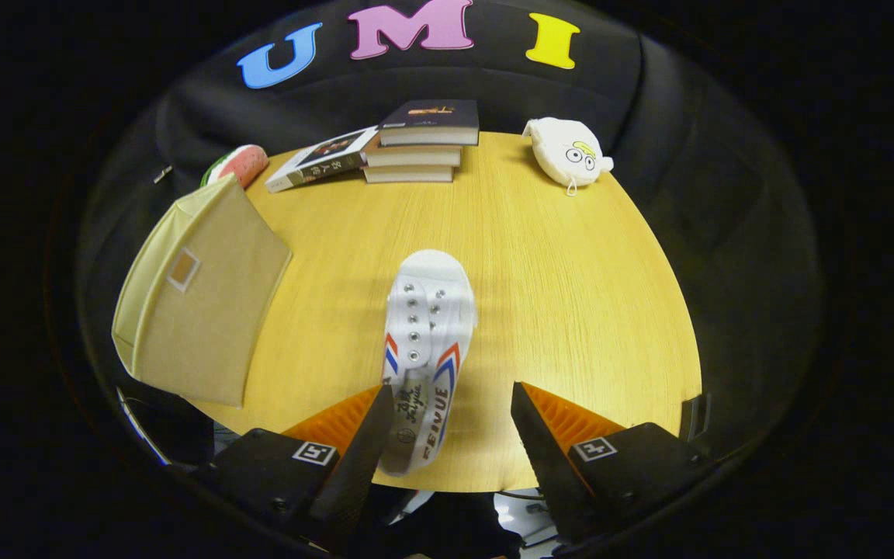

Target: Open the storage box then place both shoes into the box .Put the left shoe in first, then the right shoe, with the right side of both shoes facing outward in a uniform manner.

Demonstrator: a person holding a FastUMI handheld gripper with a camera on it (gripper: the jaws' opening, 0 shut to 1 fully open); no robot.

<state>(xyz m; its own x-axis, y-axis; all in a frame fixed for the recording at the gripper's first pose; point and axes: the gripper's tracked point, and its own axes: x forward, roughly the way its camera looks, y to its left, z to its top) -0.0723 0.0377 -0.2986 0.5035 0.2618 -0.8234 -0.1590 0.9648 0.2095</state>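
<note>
The round wooden table [556, 295] carries a beige storage box [199, 303] left of the tool, well apart from it. A white shoe [425, 341] lies between the fingers of the tool [447, 435], which stand apart; its heel touches the left finger.

A round wooden table [556, 295] carries everything. A white shoe [425, 341] lies on it between the gripper [447, 435] fingers, which stand apart, its heel beside the left one, toe pointing away. Left of the fingers stands a beige box [199, 299]. Far beyond them lie stacked books [416, 140], a white pouch [569, 151] to their right, and a red-green object [239, 164] behind the box.
</note>
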